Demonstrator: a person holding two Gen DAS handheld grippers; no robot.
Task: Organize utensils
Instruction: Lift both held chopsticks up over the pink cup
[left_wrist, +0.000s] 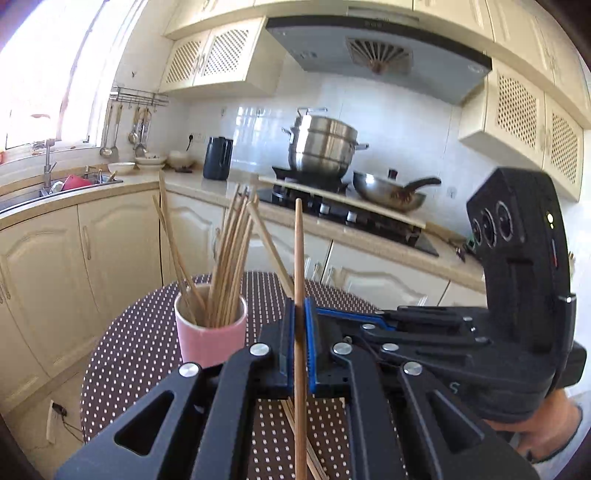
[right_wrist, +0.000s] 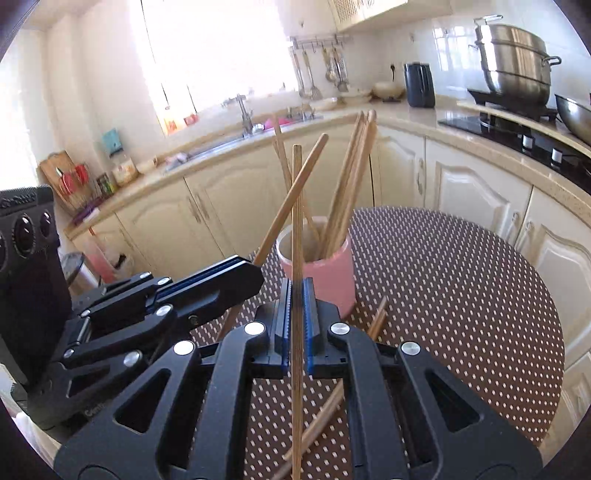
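While the round polka-dot table (right_wrist: 461, 280) carries the pink cup (right_wrist: 325, 273) of bamboo chopsticks (right_wrist: 351, 184), the left gripper (left_wrist: 300, 332) and right gripper (right_wrist: 297, 310) each clamp one upright chopstick (left_wrist: 299, 251) (right_wrist: 296, 206); loose chopsticks (right_wrist: 321, 417) lie beneath.

A big shiny steamer pot (left_wrist: 322, 146) sits on the black stove (left_wrist: 343, 210). Just right of the pot is a wok (left_wrist: 391, 194) – left of it, a dark kettle (left_wrist: 218, 158). Farther left, ladles hang on a rail (left_wrist: 138, 96) above bowls (left_wrist: 149, 160) – then the sink (left_wrist: 55, 188).
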